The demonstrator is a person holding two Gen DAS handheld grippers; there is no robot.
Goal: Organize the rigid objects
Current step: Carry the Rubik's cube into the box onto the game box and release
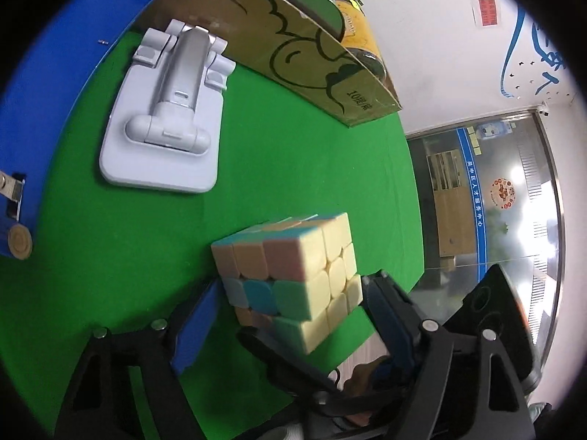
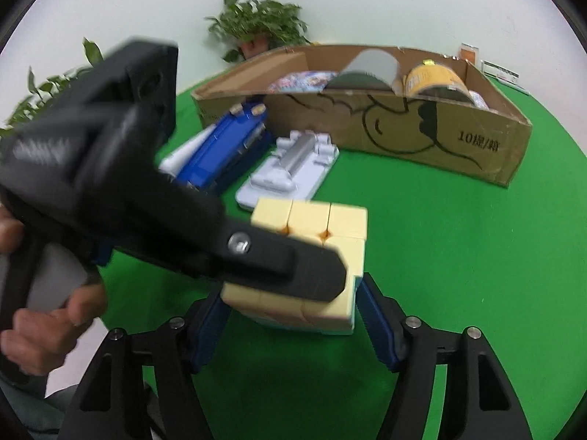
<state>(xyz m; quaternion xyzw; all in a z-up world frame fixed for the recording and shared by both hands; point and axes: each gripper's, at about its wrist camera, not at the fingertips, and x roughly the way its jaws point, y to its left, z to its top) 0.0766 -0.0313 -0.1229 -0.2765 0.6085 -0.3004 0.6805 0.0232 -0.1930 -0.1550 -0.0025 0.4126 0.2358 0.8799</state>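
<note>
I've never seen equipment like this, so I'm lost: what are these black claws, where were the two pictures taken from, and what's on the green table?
There is no robot here. A person's hand works a hand-held gripper, one per hand. Each picture comes from a camera on a gripper, looking along its fingers. The right gripper appears to clamp a pastel puzzle cube. The left gripper, open, straddles it. On the green cloth lie a white folding stand and a blue toy vehicle, before a cardboard box.
</note>
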